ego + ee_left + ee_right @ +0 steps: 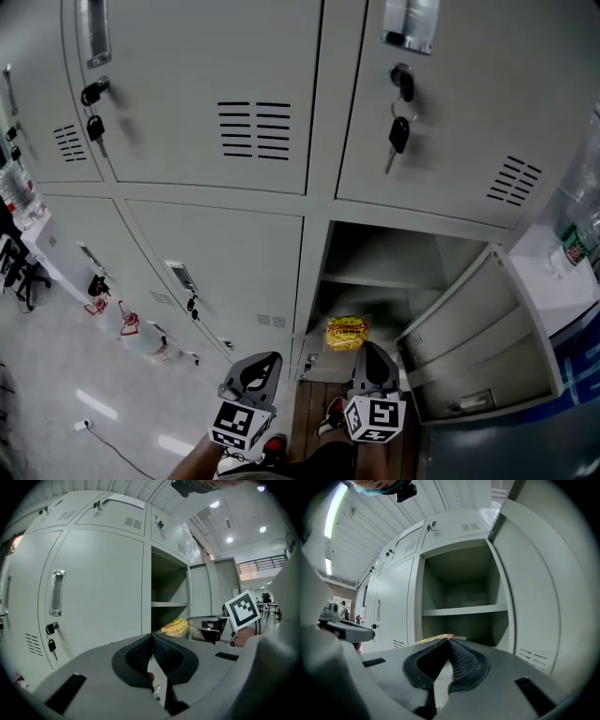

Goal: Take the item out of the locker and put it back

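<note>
Facing the bank of grey lockers, I held both claws low in front of the 1 locker point(330, 246) whose door point(473, 330) stood swung open to the right. My left claw point(259, 369) had its 2 jaws pressed together with nothing between them, and my right claw point(374, 360) was closed tight and empty too; each claw's own camera showed the ribbed pads meeting in a single seam. The yellow packet point(346, 333) lay on the floor of the open compartment, below the inner shelf point(380, 276), just beyond the tip of my right claw and apart from both. From the right gripper view only a thin yellow edge of it showed over the closed jaws, with the shelf bare above. I judged that nothing of the handling showed as done here: the door was open and the packet sat inside, untouched by either claw. Whether it waited to be lifted out or had already gone back, I could not tell from its place alone. If the lift was to come, my right claw sat nearest and would need to part its jaws before reaching in. The neighbouring lockers were shut, keys point(397, 132) hanging in their locks.
</note>
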{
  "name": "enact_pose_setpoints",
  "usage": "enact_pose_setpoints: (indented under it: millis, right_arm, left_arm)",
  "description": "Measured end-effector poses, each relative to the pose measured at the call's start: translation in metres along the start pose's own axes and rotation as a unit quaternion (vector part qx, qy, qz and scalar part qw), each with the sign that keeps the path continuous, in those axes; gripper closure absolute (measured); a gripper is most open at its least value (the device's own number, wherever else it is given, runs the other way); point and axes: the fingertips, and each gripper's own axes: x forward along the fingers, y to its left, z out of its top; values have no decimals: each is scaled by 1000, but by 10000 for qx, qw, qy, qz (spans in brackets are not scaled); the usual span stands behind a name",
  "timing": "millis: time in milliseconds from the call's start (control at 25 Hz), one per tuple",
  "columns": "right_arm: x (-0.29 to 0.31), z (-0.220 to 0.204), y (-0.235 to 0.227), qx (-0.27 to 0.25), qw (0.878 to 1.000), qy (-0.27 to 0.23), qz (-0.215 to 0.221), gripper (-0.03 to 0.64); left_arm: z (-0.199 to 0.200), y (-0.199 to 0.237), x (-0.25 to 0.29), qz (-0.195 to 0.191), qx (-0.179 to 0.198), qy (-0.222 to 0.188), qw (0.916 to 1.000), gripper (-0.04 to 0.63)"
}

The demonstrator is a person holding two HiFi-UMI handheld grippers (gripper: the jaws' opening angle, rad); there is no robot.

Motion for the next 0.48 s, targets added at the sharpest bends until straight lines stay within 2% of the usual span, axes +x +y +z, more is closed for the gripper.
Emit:
enact_pose_setpoints:
  millis: [480]
  right_arm:
    - [67, -39, 0, 87, 9985, 361, 392, 600]
  left_arm:
    - [-24, 23, 18, 445, -163, 309, 9984, 572]
